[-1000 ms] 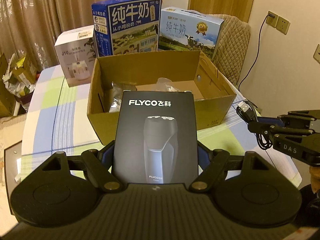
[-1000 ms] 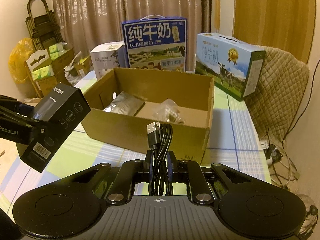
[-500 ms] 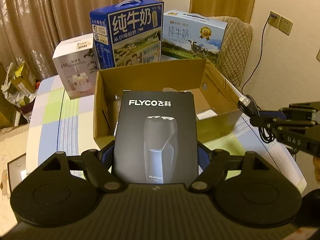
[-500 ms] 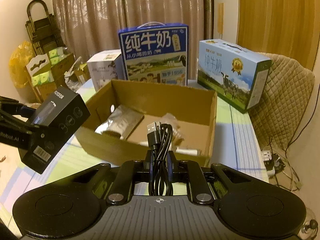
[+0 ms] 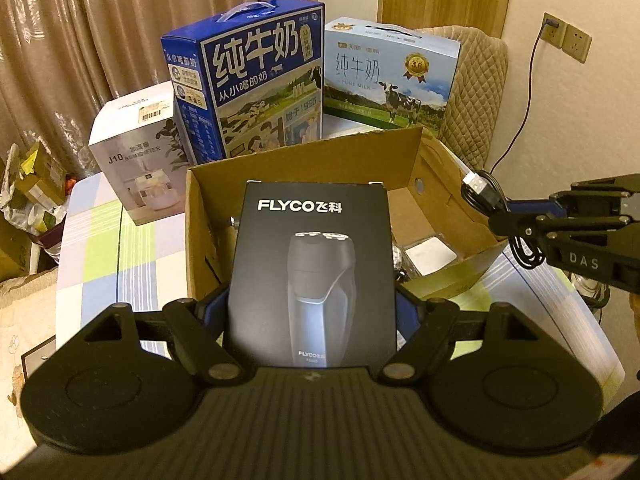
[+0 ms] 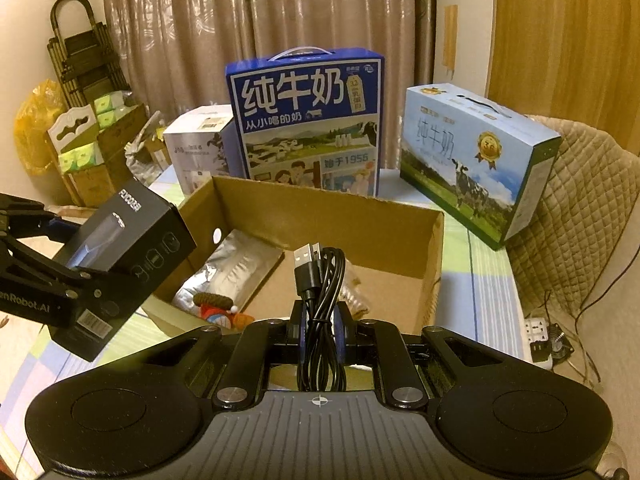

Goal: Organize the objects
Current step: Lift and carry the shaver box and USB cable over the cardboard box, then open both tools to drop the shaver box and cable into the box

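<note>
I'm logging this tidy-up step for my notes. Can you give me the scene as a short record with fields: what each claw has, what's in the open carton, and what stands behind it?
left claw: shut on black shaver box
right claw: shut on coiled black USB cable
cardboard carton: open, on checked tablecloth
in carton: silver foil pouch, small toy
behind carton: dark blue milk case, light blue milk case, white humidifier box
</note>
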Action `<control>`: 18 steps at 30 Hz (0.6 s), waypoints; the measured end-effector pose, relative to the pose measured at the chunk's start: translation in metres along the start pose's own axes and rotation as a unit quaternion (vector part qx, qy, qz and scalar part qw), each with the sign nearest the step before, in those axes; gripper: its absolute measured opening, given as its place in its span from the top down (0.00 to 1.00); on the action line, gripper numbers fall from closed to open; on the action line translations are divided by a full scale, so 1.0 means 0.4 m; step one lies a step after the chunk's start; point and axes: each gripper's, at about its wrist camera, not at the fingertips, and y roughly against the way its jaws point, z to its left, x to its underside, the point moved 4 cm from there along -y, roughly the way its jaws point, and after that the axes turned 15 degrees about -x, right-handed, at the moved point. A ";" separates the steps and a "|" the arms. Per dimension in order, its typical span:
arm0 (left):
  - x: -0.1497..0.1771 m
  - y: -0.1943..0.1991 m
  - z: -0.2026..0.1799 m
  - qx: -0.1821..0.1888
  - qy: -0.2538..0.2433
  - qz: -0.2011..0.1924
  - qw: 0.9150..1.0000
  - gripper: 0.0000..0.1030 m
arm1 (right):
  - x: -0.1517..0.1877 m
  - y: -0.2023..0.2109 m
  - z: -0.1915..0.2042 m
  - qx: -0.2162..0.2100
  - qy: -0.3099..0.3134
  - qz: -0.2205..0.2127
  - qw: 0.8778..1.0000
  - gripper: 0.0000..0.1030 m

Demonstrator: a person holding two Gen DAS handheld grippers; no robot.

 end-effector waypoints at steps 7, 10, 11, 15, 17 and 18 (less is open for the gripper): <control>-0.026 -0.030 -0.004 0.003 -0.003 0.004 1.000 0.26 | -0.030 -0.026 -0.020 -0.005 -0.010 0.000 1.000 0.90; -0.042 -0.047 -0.006 0.006 -0.001 0.007 1.000 0.26 | -0.041 -0.043 -0.042 -0.005 -0.025 0.003 1.000 0.90; -0.048 -0.054 -0.004 0.007 0.002 0.008 1.000 0.26 | -0.045 -0.047 -0.049 -0.004 -0.028 0.004 1.000 0.90; -0.079 -0.080 0.008 0.009 0.016 0.013 1.000 0.26 | -0.056 -0.061 -0.069 -0.003 -0.037 0.004 0.999 0.90; -0.094 -0.090 0.011 0.008 0.018 0.013 1.000 0.26 | -0.060 -0.067 -0.080 -0.002 -0.041 0.004 0.999 0.90; -0.101 -0.094 0.012 0.008 0.019 0.013 1.000 0.26 | -0.060 -0.070 -0.083 -0.002 -0.044 0.003 0.999 0.90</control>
